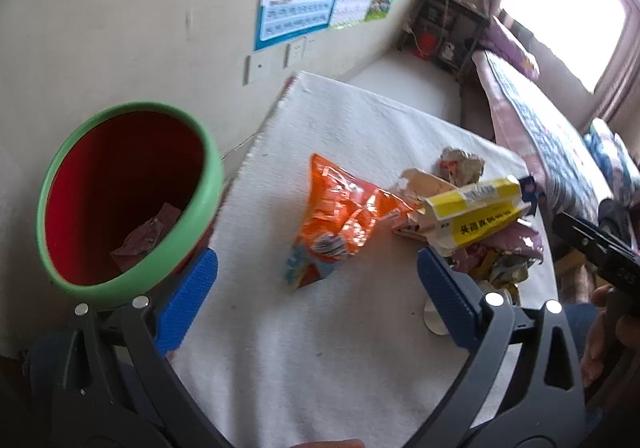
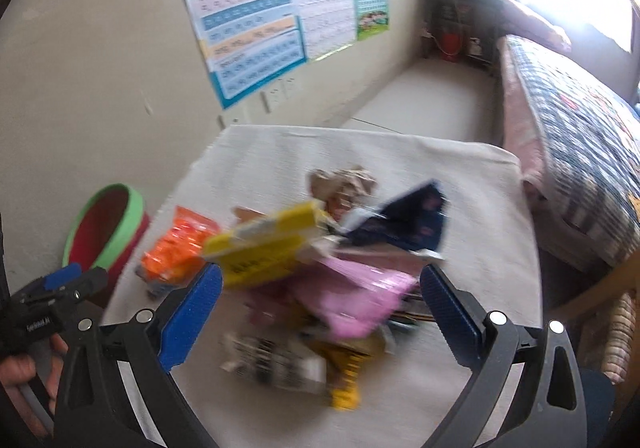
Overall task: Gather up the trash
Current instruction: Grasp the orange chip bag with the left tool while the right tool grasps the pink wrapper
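A red bin with a green rim point(image 1: 128, 192) stands left of the white-clothed table point(image 1: 320, 348) and holds a dark red wrapper point(image 1: 146, 236). It also shows in the right wrist view point(image 2: 106, 226). On the table lie an orange snack bag point(image 1: 340, 216), a yellow box point(image 1: 476, 214), crumpled paper point(image 1: 460, 164) and a heap of wrappers point(image 1: 500, 260). My left gripper point(image 1: 318, 296) is open and empty above the table beside the bin. My right gripper point(image 2: 320, 312) is open and empty just above the heap: yellow box point(image 2: 268, 248), pink wrapper point(image 2: 360, 296), dark blue wrapper point(image 2: 408, 224).
A wall with posters point(image 2: 256, 8) runs along the table's left side. A bed with a patterned quilt point(image 2: 580, 152) stands to the right. A dark shelf point(image 1: 448, 28) sits at the far end of the room. A round white lid point(image 1: 434, 318) lies on the table.
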Action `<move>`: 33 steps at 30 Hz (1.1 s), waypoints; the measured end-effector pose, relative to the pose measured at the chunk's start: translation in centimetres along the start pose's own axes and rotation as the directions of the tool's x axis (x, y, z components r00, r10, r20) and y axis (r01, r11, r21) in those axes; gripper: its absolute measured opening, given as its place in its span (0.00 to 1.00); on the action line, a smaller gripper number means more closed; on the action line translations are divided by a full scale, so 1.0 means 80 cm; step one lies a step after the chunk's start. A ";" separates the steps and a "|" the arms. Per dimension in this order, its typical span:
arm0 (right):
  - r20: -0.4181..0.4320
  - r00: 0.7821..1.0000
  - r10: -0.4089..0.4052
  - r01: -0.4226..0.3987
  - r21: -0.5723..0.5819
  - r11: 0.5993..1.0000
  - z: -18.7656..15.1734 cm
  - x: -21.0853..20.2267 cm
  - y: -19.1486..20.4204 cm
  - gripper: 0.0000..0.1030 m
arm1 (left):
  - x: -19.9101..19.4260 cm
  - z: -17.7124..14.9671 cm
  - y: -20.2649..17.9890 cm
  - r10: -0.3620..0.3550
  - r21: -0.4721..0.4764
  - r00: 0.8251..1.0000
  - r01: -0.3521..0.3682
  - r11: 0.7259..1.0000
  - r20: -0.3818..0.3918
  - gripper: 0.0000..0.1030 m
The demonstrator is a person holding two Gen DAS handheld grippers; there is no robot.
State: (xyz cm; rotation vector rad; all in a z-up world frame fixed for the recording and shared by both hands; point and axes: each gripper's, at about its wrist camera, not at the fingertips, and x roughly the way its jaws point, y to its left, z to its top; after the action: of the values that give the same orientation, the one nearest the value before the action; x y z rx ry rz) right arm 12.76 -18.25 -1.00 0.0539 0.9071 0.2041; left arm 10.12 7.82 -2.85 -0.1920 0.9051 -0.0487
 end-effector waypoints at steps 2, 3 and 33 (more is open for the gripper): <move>-0.007 1.000 -0.003 0.003 0.013 1.000 -0.008 0.001 -0.017 0.93 | 0.009 0.003 -0.010 0.011 0.029 1.000 -0.011 1.000 -0.010 0.95; -0.013 1.000 -0.005 0.005 0.023 1.000 -0.012 0.002 -0.025 0.93 | 0.012 0.003 -0.013 0.014 0.035 1.000 -0.013 0.999 -0.014 0.95; -0.097 0.994 0.053 -0.045 0.082 0.996 -0.036 0.055 -0.037 0.43 | 0.085 -0.006 -0.007 0.030 0.071 0.998 -0.025 0.997 -0.062 0.66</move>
State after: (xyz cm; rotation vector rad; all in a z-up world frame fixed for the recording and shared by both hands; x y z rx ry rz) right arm 13.59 -20.40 -6.57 0.1415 1.0131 0.2171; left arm 13.96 6.40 -8.28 -0.1129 0.9671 -0.0612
